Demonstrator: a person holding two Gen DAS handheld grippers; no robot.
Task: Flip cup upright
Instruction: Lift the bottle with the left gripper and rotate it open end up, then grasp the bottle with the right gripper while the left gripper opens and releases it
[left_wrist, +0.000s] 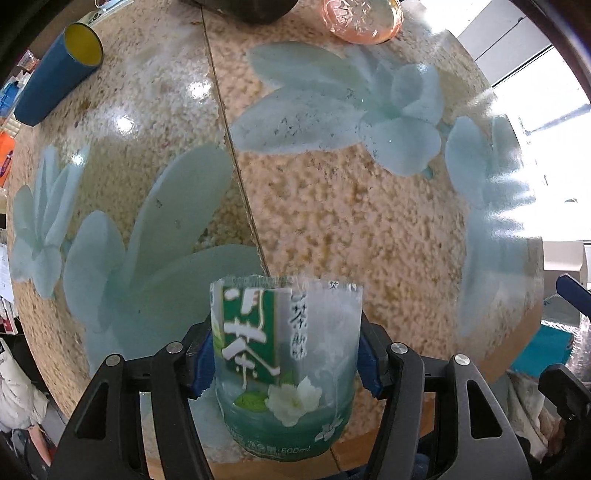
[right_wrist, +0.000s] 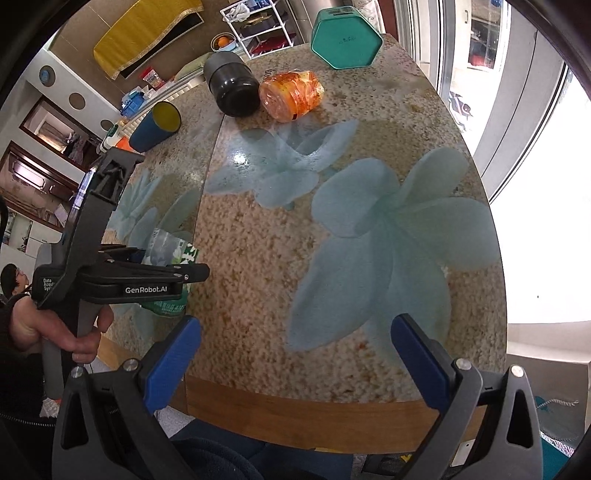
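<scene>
The cup (left_wrist: 284, 365) is a cut-off clear plastic tea bottle with a green label and a white flower print. My left gripper (left_wrist: 286, 363) is shut on it near the table's front edge, with the blue pads on both sides. The cup's cut rim points away from the camera. In the right wrist view the cup (right_wrist: 170, 254) shows at the left, partly hidden behind the left gripper's black body. My right gripper (right_wrist: 295, 354) is open and empty over the table's front edge.
A blue cup with a yellow inside (left_wrist: 55, 79) lies on its side at the far left. A black jar (right_wrist: 231, 86) and an orange jar (right_wrist: 291, 96) lie at the far side, with a teal hexagonal box (right_wrist: 345, 38) behind. The table (right_wrist: 295, 258) has a wooden front edge.
</scene>
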